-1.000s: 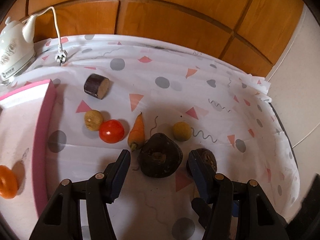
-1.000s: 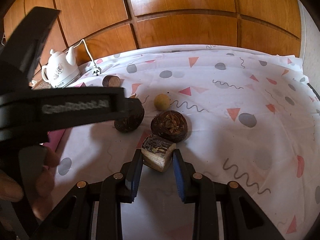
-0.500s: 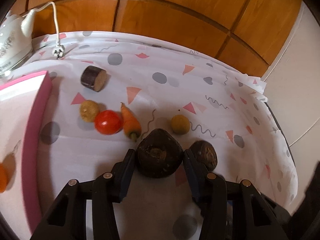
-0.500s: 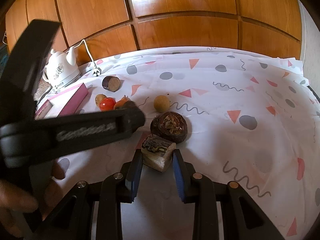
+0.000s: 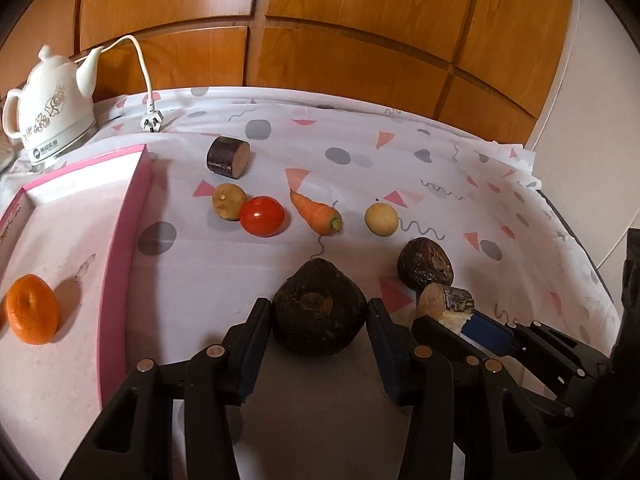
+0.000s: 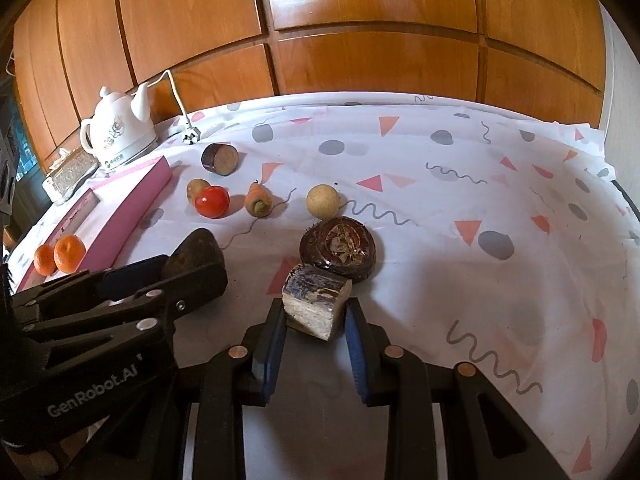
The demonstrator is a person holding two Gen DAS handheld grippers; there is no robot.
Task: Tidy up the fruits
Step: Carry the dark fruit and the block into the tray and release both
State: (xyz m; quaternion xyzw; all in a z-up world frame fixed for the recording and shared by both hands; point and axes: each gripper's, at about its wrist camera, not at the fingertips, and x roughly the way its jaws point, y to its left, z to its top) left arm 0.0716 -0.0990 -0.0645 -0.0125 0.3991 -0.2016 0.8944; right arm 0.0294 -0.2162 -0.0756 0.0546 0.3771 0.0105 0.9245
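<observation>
The patterned tablecloth (image 5: pixel 440 168) covers the whole work surface, backed by wooden panelling (image 5: pixel 360 32). At its left edge lies a pink tray (image 5: pixel 124 240); the left view shows one mandarin (image 5: pixel 32 314) in it, while the right view shows two mandarins side by side there. A white electric kettle (image 5: pixel 48 116) stands behind the tray, its plug (image 5: pixel 152 122) lying on the cloth.

My left gripper (image 5: pixel 318 322) is clamped on a large dark round root (image 5: pixel 320 312), both pads pressed against its flanks; I cannot tell whether it rests on the cloth or hangs just above it. A second dark round root (image 6: pixel 340 248) lies on the cloth to the right of it.

My right gripper (image 6: pixel 314 320) is clenched on a short cut piece of dark-skinned stalk (image 6: pixel 316 300), pale at its cut ends, held just in front of the second root and nearly touching it.

Farther back, a similar cut stalk piece (image 5: pixel 228 158) lies alone near the tray's far corner. In a loose row across the middle of the cloth lie a small brownish round fruit (image 5: pixel 228 202), a red tomato (image 5: pixel 262 216) touching it, a small carrot (image 5: pixel 316 214), and a pale round fruit (image 5: pixel 382 220) standing apart at the right.
</observation>
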